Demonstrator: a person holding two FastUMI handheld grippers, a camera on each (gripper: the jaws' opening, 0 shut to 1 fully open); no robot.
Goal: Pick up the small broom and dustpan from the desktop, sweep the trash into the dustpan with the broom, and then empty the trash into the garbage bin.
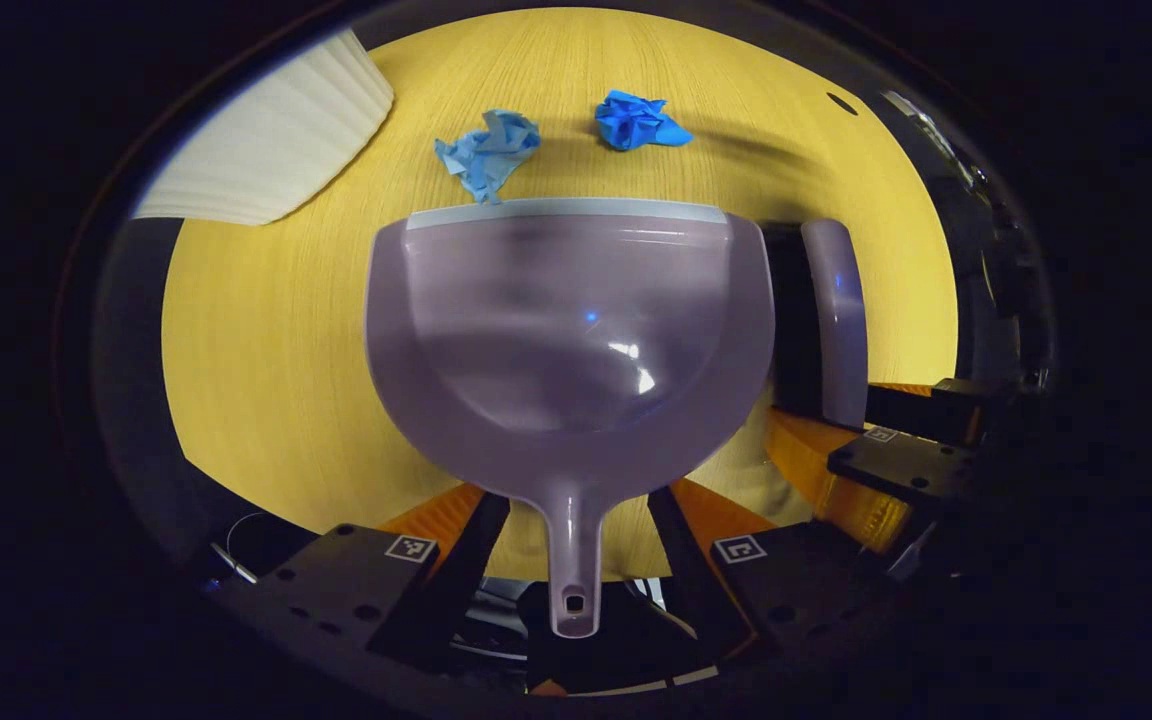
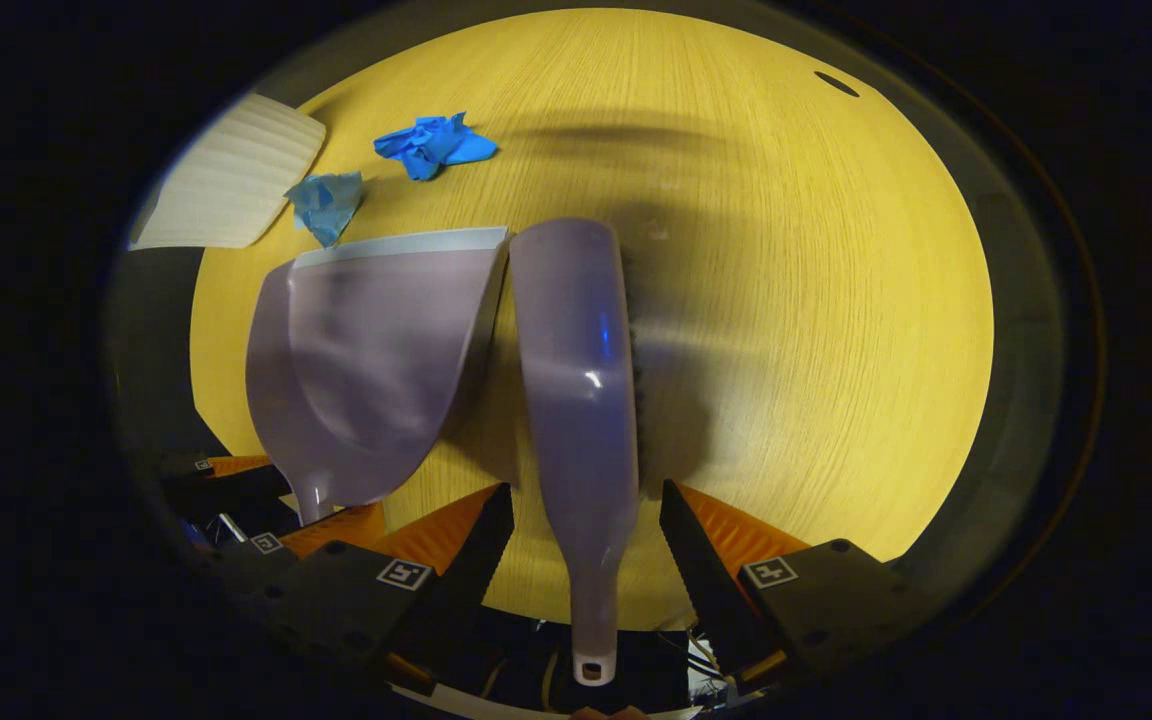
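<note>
A lavender dustpan [image 1: 576, 320] lies flat on the yellow wooden desktop [image 1: 266, 380], its lip facing away from me. Its thin handle runs back between the spread fingers of my left gripper [image 1: 576, 500], which is open and not pressing on it. Beside it lies the lavender broom [image 2: 576, 380], bristles to the right, its handle lying between the wide fingers of my open right gripper [image 2: 586, 492]. Just past the dustpan's lip sits a light blue crumpled paper [image 1: 488, 150], with a darker blue wad [image 1: 636, 120] a little farther on. In the right gripper view the dustpan [image 2: 366, 370] is left of the broom.
A white ribbed bin [image 1: 271, 140] stands at the far left edge of the desk, also in the right gripper view [image 2: 231, 175]. A small dark hole [image 2: 836, 84] marks the far right of the desktop [image 2: 816, 330]. The right gripper [image 1: 896, 460] shows beside the broom [image 1: 833, 320].
</note>
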